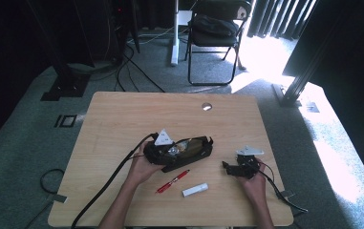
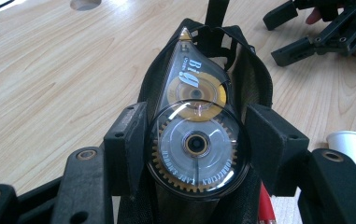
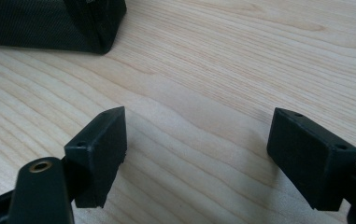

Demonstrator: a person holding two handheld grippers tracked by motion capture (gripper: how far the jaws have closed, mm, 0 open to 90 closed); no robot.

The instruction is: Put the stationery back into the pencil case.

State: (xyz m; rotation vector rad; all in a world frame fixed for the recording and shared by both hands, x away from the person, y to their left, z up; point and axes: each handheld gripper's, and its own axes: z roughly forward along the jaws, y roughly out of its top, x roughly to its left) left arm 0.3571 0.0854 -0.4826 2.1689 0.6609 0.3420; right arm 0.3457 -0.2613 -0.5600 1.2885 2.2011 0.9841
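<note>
Near the middle of the wooden table (image 1: 122, 119), the left gripper (image 1: 166, 151) pinches a correction tape dispenser (image 2: 195, 133) between its two black jaws, holding it over the open mouth of a black pencil case (image 1: 194, 151). Seen in the left gripper view, the dispenser has a clear, smoky teardrop-shaped shell: a large round lower part with a toothed grey wheel and a brass-coloured hub, above it a smaller yellow reel, and a narrow tip pointing away from the camera into the case. White lettering runs around the lower rim of the shell and along its upper part. Each jaw presses against one side of the round lower part. The pencil case (image 2: 255, 79) is dark woven fabric, its opening spread around the tip of the dispenser. The right gripper (image 1: 239, 168) sits well apart, nearer the table's right edge, with its jaws spread wide over bare wood and holding nothing, as the right gripper view shows (image 3: 196, 158); a corner of the case (image 3: 54, 23) lies at the top left there. On the near part of the table lie a red pen (image 1: 172, 181) and, just beside it, a white cylinder (image 1: 195, 190)
</note>
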